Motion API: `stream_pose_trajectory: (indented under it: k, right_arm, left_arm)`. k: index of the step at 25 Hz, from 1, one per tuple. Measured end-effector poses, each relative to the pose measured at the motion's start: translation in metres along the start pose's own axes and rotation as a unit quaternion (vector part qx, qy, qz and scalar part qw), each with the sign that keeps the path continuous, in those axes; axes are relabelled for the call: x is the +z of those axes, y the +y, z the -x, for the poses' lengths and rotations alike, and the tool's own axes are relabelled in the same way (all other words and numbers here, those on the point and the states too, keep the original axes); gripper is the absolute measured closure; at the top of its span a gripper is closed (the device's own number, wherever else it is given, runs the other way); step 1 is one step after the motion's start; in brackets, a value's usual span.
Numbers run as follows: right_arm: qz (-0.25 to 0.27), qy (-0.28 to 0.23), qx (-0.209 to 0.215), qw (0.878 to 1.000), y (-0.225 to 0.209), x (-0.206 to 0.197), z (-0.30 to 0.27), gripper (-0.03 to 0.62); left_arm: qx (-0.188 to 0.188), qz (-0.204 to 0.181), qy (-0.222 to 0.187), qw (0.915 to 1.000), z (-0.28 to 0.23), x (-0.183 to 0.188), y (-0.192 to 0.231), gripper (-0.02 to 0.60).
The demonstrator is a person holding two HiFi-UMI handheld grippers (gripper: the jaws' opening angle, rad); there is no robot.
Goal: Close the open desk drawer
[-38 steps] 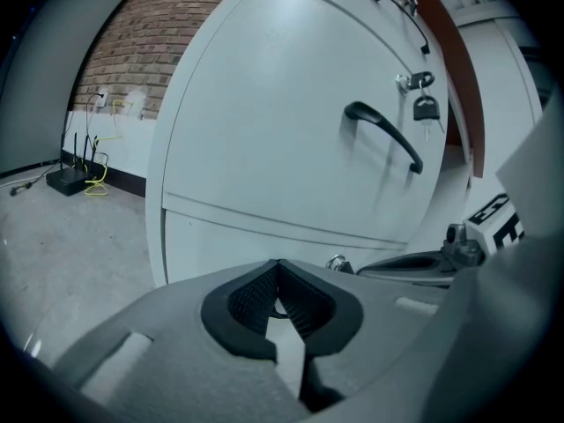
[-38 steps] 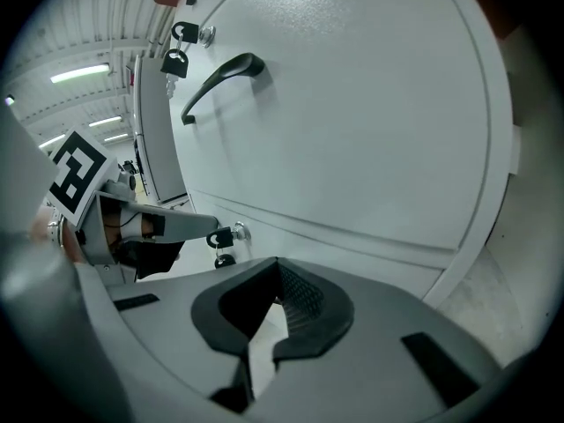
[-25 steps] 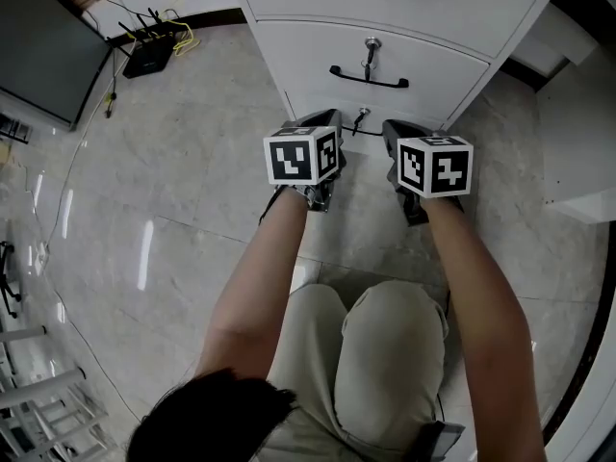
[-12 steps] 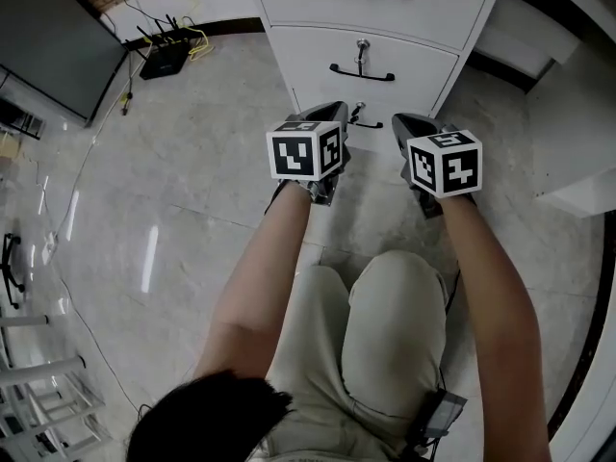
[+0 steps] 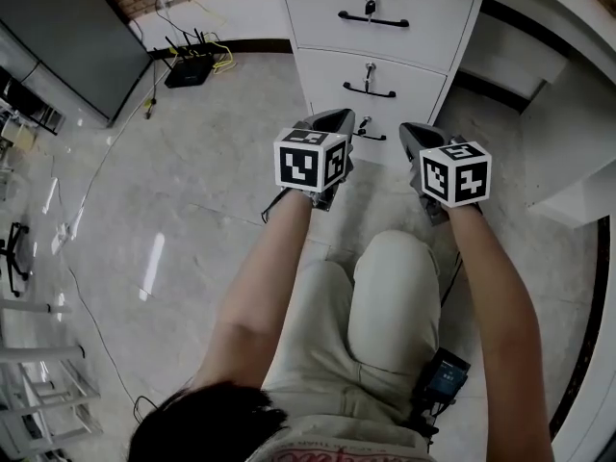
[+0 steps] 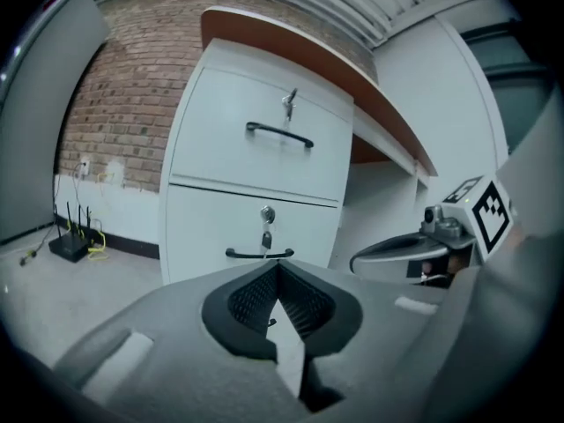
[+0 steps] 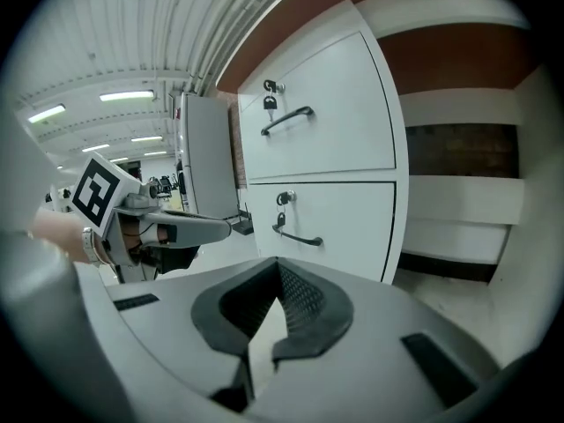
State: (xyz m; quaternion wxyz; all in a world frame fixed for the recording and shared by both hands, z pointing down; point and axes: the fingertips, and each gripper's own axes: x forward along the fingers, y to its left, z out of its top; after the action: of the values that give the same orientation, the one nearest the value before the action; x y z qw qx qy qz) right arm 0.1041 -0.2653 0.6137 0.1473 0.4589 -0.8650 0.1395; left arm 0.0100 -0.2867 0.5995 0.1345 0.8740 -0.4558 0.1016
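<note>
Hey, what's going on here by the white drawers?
A person holds the left hand-held gripper and the right hand-held gripper, both shut and empty, in front of a white drawer cabinet with black bar handles. Neither touches it. Every drawer front in view sits flush, so the drawer looks already closed.

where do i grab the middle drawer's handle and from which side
Grip the middle drawer's handle on its bar, just off centre, since the key hangs over the middle. Come straight from the front, one jaw above and one below: the bar runs level and stands off the drawer front.
</note>
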Motion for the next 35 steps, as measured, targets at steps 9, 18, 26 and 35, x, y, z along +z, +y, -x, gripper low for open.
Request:
stream_pose_trajectory:
  k: [9,18,26,35]
  right_arm:
    - [0.029,-0.053,0.012,0.998,0.029,0.049,0.046,0.585]
    - [0.089,-0.095,0.024,0.991,0.073,0.09,0.111,0.585]
    - [0.07,-0.15,0.021,0.986,0.102,0.135,0.16,0.585]
    - [0.088,-0.175,0.026,0.98,0.125,0.148,0.187,0.585]
  left_arm:
    - [-0.017,-0.07,-0.061,0.9955,0.043,0.068,-0.038,0.577]
    - [-0.028,-0.077,-0.117,0.9897,0.111,0.117,-0.069,0.577]
    - [-0.06,-0.086,-0.14,0.9846,0.156,0.137,-0.09,0.577]
    - [-0.113,-0.101,-0.16,0.9754,0.189,0.149,-0.128,0.577]
